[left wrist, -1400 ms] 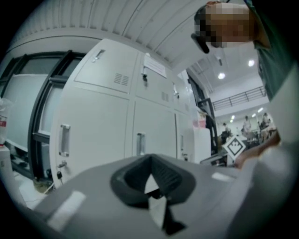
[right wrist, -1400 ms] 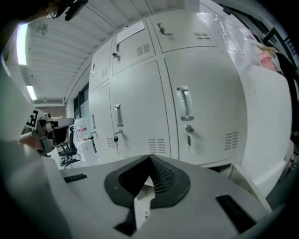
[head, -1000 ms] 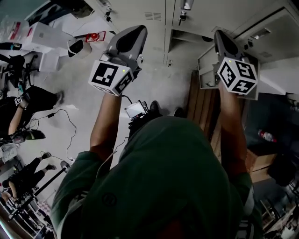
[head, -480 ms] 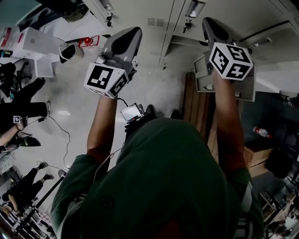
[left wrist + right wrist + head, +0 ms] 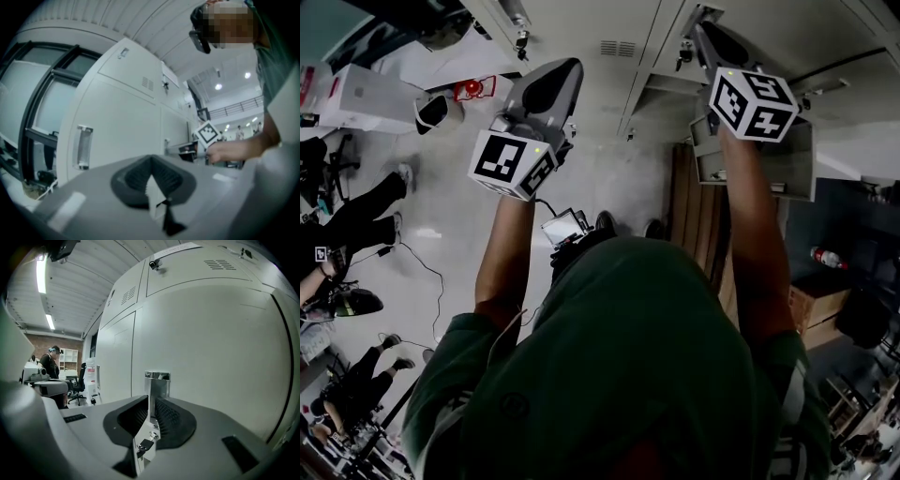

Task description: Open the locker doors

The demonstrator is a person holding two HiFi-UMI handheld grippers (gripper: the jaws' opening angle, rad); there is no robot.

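White metal lockers fill the top of the head view. My right gripper reaches a closed locker door. In the right gripper view its jaws are shut on that door's chrome handle, and a key sits in the lock below it. My left gripper hangs in front of the lockers further left and touches nothing. In the left gripper view its jaws are shut and hold nothing, with a recessed door handle off to the left.
An open locker compartment stands just below my right hand, beside a wooden bench. White boxes and cables lie on the floor at the left, where people stand. A wooden crate sits at the right.
My right gripper has moved up and to the left in the head view, from in front of the open compartment to the closed door's handle. The left gripper has shifted slightly.
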